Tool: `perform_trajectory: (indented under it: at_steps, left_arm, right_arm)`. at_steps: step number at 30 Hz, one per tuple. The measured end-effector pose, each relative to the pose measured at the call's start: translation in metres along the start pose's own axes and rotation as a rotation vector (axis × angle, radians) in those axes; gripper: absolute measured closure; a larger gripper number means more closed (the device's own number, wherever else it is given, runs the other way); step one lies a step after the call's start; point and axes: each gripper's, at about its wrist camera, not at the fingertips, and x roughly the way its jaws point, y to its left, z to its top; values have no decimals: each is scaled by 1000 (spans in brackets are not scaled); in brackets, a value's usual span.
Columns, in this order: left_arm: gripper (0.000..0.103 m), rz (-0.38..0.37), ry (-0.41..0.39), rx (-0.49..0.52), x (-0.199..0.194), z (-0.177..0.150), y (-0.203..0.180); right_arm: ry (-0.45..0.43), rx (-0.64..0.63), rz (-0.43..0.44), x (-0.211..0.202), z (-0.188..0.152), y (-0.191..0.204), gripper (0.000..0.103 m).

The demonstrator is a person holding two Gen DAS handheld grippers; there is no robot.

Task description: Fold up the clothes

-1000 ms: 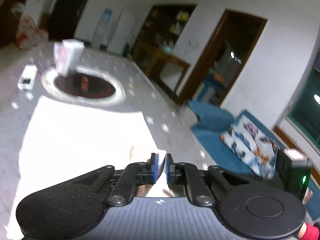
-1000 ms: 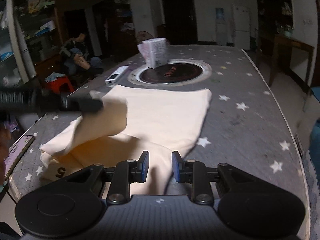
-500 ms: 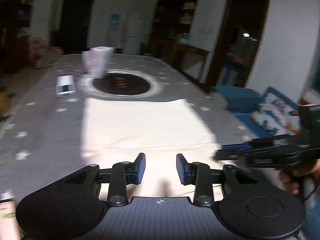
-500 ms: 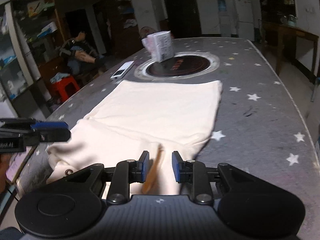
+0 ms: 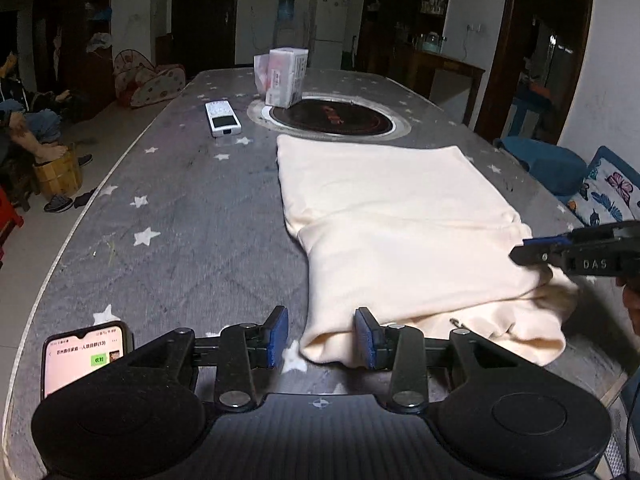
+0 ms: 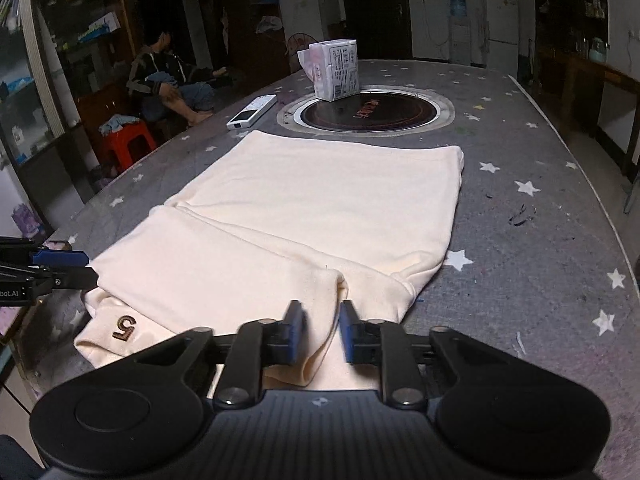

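Observation:
A cream garment (image 5: 400, 224) lies flat on the grey starred table (image 5: 180, 220), its near part folded over the rest. It also shows in the right wrist view (image 6: 320, 200), with a brown "5" (image 6: 125, 326) on a lower layer. My left gripper (image 5: 322, 336) is open and empty, low at the garment's near left corner. My right gripper (image 6: 320, 330) is open, its pads either side of a fold of cloth at the near edge. Each gripper shows in the other's view, the right one (image 5: 532, 250) and the left one (image 6: 76, 266).
A round black hotplate (image 5: 332, 116) is set in the table beyond the garment, with a tissue pack (image 5: 286, 76) and a white remote (image 5: 222, 118) by it. A lit phone (image 5: 82, 356) lies at the near left. A person (image 6: 168, 80) sits off the table's left side.
One second ago my left gripper held cloth up. It has let go and opened, and the folded part now lies flat. Both grippers have sunk to the near edge.

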Motion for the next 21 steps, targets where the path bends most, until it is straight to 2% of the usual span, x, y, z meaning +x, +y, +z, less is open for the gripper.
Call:
perform_trajectory:
  at_steps: [1, 3, 5, 10, 13, 16, 21]
  left_arm:
    - [75, -1, 2, 6, 1, 0, -1]
    - [92, 0, 3, 21, 2, 1, -2]
    - [97, 7, -3, 49, 0, 1, -6]
    - [98, 8, 9, 101, -5, 1, -10]
    - [95, 2, 43, 109, -3, 4, -9]
    - [93, -2, 31, 115, -11, 12, -7]
    - [84, -7, -26, 114, -12, 35, -8]
  right_arm:
    - [-1, -6, -5, 0, 0, 1, 95]
    - [-8, -19, -20, -2, 2, 3, 97]
    - [-24, -33, -37, -6, 5, 6, 99]
    - [-84, -69, -69, -24, 14, 11, 100]
    - [-49, -47, -65, -18, 13, 5, 99]
    - [0, -51, -71, -9, 6, 3, 95]
    - [-49, -50, -60, -20, 14, 1, 95]
